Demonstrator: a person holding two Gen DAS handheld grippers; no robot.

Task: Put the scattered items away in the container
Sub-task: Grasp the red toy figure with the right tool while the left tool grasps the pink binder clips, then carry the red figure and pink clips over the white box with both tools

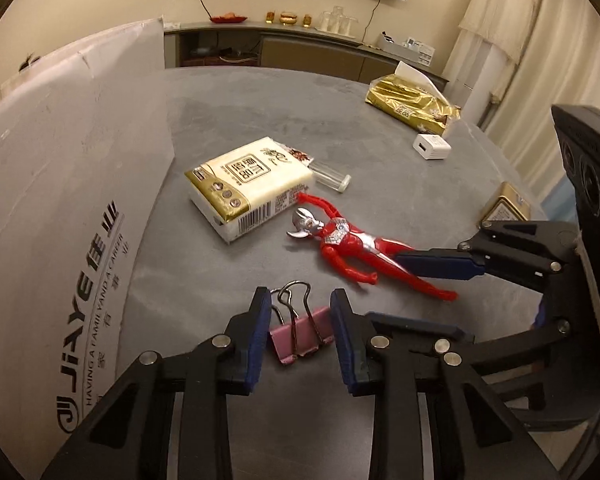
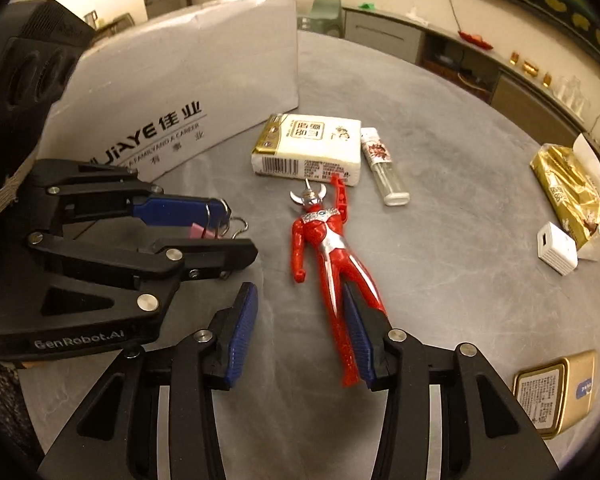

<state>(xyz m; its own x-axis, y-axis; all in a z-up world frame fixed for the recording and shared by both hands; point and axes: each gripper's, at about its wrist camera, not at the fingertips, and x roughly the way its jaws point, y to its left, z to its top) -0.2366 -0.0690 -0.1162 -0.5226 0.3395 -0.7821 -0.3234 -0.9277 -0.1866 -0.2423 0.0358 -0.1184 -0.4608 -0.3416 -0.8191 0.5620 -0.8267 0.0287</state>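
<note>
On the grey round table [image 1: 380, 128], the left gripper [image 1: 300, 336] sits low with its blue fingers spread to either side of a pink binder clip [image 1: 300, 338]; the pads look just clear of the clip's sides, though the fisheye makes contact hard to rule out. The right gripper [image 2: 300, 336] is also spread wide, its right finger against the legs of the red toy figure [image 2: 332, 256], which lies flat with one arm reaching to the white tissue pack [image 2: 308, 148]. A clear lighter [image 2: 384, 168] lies just beside that pack. The cardboard box [image 1: 60, 200] stands at the table's left, its wall close to the tissue pack. Bare table opens between the figure and the white charger [image 1: 431, 146], gold tissue bag [image 1: 412, 104] and gold tin [image 2: 556, 392] near the right edge.
</note>
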